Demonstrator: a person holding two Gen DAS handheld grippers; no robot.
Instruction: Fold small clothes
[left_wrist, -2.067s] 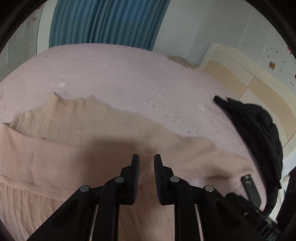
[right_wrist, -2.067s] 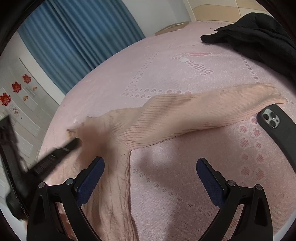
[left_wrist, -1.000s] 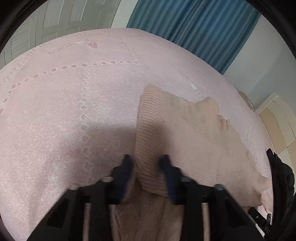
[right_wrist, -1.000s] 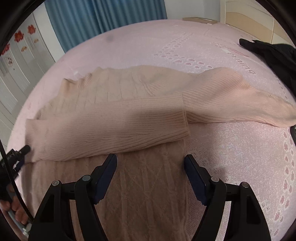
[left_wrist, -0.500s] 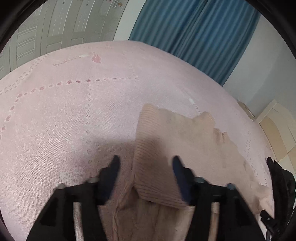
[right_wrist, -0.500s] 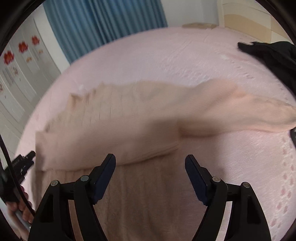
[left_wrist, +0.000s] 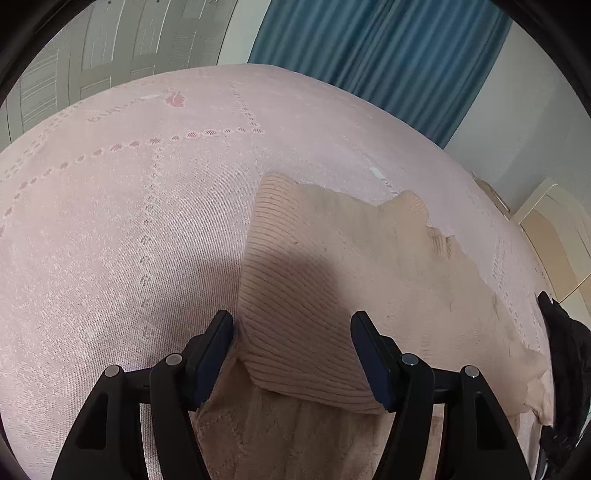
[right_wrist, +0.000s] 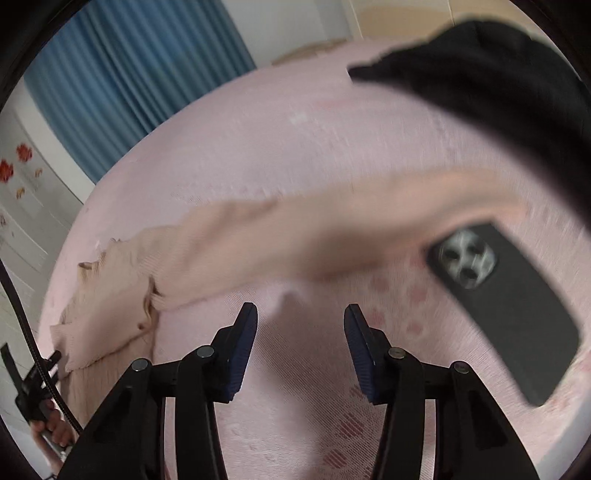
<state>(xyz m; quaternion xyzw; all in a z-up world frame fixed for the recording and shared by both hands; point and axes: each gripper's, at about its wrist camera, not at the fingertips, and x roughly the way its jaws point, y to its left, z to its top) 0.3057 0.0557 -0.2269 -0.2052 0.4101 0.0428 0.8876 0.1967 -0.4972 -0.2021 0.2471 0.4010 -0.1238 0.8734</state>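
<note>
A: Looking through the left wrist view first: the left gripper (left_wrist: 291, 354) hangs with its jaws wide apart and nothing between them, straddling the folded sleeve (left_wrist: 295, 314) of the peach sweater (left_wrist: 406, 280). The sweater lies flat on the pink bedspread (left_wrist: 129, 221), and the ribbed sleeve lies folded across the sweater's body, its cuff just in front of the fingers.

B: So 1 sleeve looks done. What about the other?

A: In the right wrist view, the right gripper (right_wrist: 301, 350) is also wide and empty, over bare bedspread (right_wrist: 295, 424) just short of the other sleeve (right_wrist: 332, 236). That sleeve stretches straight out from the sweater (right_wrist: 110, 295); the picture is smeared, so its cuff is hard to place.

B: There is a phone (right_wrist: 506, 314) right beside that sleeve.

A: Yes, near its outer end, and a black garment (right_wrist: 498, 92) lies beyond the sleeve. My judgement: the step in hand is folding sleeve 2. Pinch it close to the cuff, taking only the knit and staying off the phone. Lift just enough to clear the bedspread, then carry it across the sweater's body so it lies over sleeve 1 without dragging the body askew.
</note>
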